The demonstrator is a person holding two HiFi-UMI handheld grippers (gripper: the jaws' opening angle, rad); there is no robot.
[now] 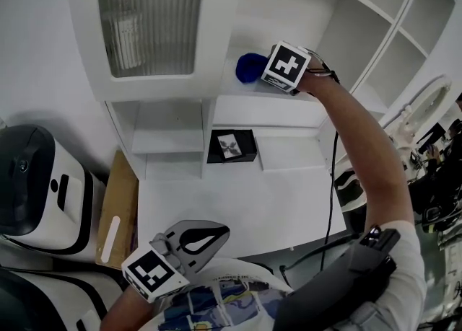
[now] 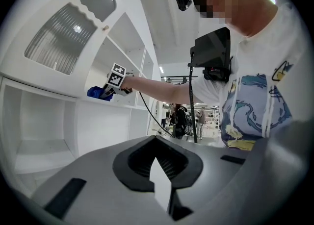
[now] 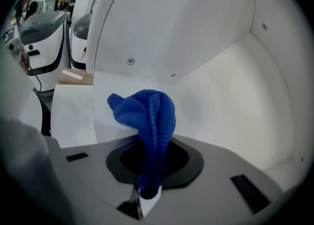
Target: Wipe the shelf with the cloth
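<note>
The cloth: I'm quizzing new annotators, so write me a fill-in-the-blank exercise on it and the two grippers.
1. The right gripper is shut on a ____ cloth.
2. The left gripper has its fingers shut on ____.
3. The small box below the shelf is ____.
Missing words: blue; nothing; black.

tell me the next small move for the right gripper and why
Probably press the cloth down and sweep it sideways along the shelf. The right gripper is shut on the bunched cloth and holds it near the shelf's front edge, so wiping looks ready to start. Whether the cloth touches the board can't be told.
</note>
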